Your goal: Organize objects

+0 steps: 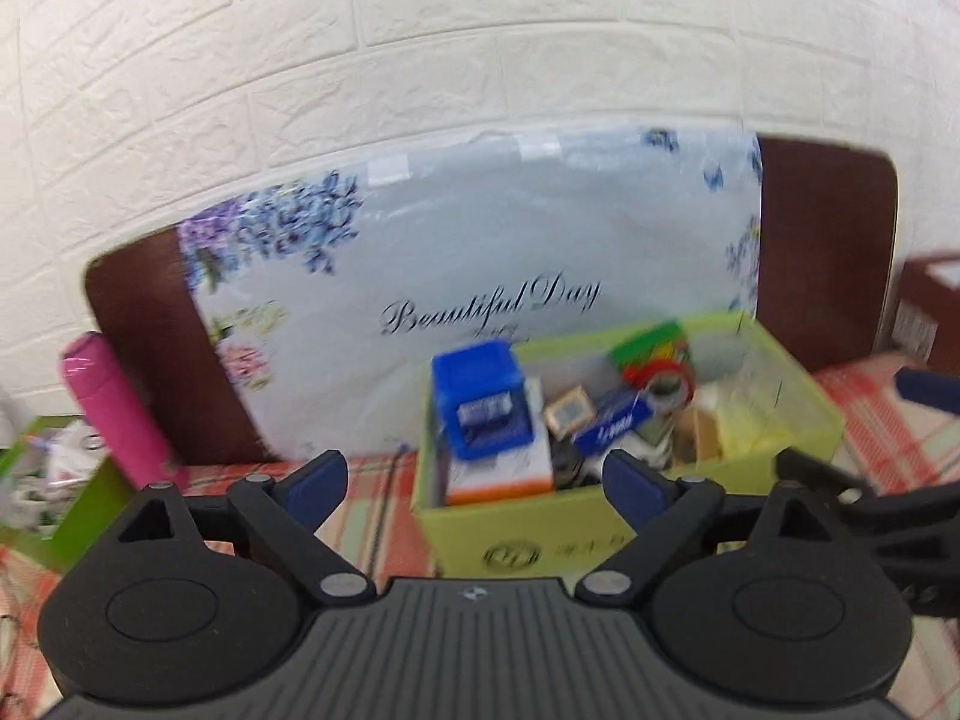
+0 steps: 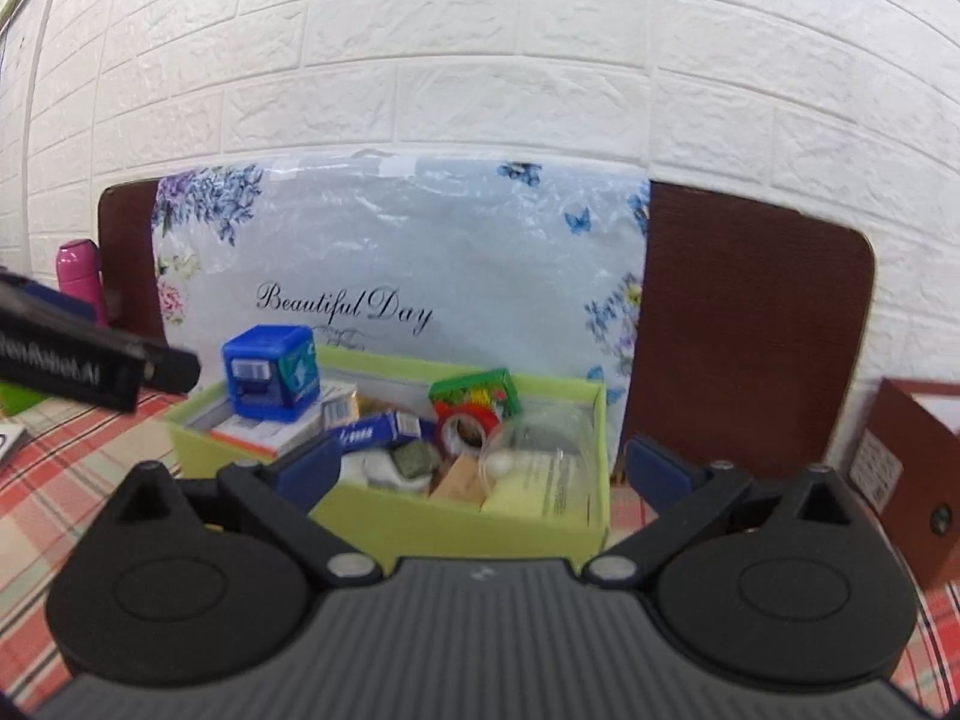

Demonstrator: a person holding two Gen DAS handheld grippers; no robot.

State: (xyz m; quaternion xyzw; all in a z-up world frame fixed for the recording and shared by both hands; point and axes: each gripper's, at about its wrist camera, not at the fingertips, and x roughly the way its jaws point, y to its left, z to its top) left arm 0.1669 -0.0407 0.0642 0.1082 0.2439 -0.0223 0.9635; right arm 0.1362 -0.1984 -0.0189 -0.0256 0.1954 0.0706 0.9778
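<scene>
A lime green box (image 1: 528,525) (image 2: 456,525) stands on the plaid tablecloth, full of small items. A blue cube (image 1: 483,399) (image 2: 273,381) sits on top at its left. A red tape roll (image 1: 660,381) (image 2: 465,423), a green packet (image 2: 477,390), a blue carton (image 1: 612,423) (image 2: 375,429) and a clear plastic bag (image 2: 540,450) lie inside. My left gripper (image 1: 477,483) is open and empty, just in front of the box. My right gripper (image 2: 483,474) is open and empty, also in front of the box.
A floral "Beautiful Day" board (image 1: 480,276) (image 2: 396,276) leans on a brown panel against the white brick wall. A pink bottle (image 1: 114,408) (image 2: 78,273) and a green box (image 1: 42,492) sit left. A brown box (image 2: 912,480) sits right.
</scene>
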